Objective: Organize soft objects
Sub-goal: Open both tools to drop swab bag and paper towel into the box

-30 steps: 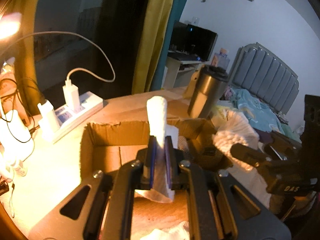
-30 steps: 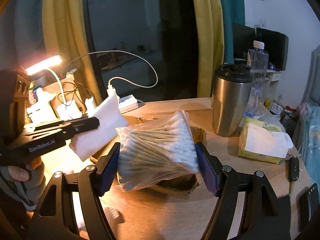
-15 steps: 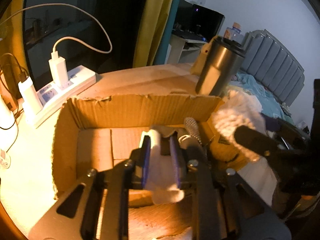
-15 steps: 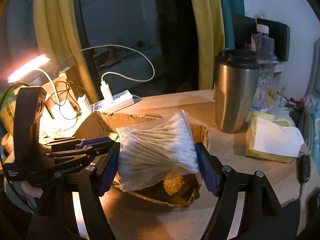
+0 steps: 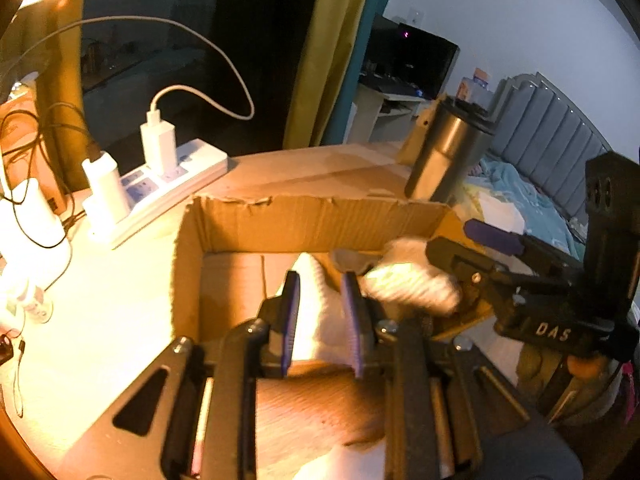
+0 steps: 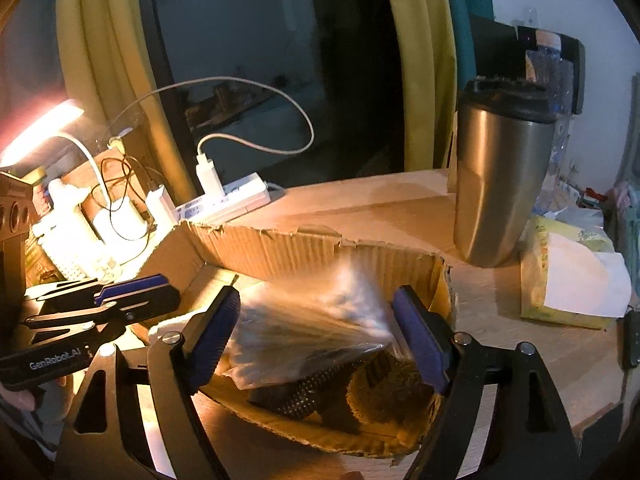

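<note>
An open cardboard box (image 5: 304, 220) (image 6: 304, 248) sits on the wooden desk. My left gripper (image 5: 318, 312) is down in the box; its jaws have opened, with the white folded cloth (image 5: 324, 320) lying loose between them. My right gripper (image 6: 316, 328) is low over the box's right end. The clear bag of cotton swabs (image 6: 316, 320) sits blurred between its widely spread pads and also shows in the left wrist view (image 5: 408, 284). Dark textured items (image 6: 320, 384) lie in the box under the bag.
A steel tumbler (image 6: 500, 184) stands right of the box. A yellow tissue pack (image 6: 572, 280) lies further right. A white power strip (image 5: 160, 188) with chargers and cables sits behind the box on the left. A lit lamp (image 6: 40, 128) glows at far left.
My left gripper lowered the white cloth into the box and its jaws opened. My right gripper brought the swab bag down into the box's right end and its pads spread.
</note>
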Motion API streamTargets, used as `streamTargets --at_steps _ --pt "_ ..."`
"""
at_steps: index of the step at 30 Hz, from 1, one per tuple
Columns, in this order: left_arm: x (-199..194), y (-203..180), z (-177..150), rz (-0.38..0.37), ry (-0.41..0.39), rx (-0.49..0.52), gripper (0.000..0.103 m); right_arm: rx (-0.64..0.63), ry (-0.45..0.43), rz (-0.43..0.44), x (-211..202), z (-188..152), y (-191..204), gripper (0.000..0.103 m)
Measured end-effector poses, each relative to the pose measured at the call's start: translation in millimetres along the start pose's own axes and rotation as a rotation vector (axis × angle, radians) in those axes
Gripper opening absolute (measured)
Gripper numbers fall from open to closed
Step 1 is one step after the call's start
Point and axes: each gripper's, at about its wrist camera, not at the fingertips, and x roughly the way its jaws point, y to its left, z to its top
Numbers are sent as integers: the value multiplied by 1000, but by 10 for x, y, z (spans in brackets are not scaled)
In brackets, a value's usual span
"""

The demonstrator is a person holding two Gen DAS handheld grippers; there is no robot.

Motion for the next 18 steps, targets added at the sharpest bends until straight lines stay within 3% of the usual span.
streamTargets --at_steps 5,6,7,9,18 --pt "-161 46 -46 2 -15 -10 26 -15 -22 -15 -111 7 77 82" --pt "-194 47 -50 1 -20 -11 33 -17 -24 -16 -134 4 91 82" --pt "-244 55 -65 0 -28 -12 49 -18 -26 -16 -160 0 110 82" --pt "-362 81 -103 -14 -54 -29 68 -22 -27 -17 -205 -17 153 82" --pt "-771 102 -270 -18 -109 -34 68 -59 -51 -15 -515 -114 422 82"
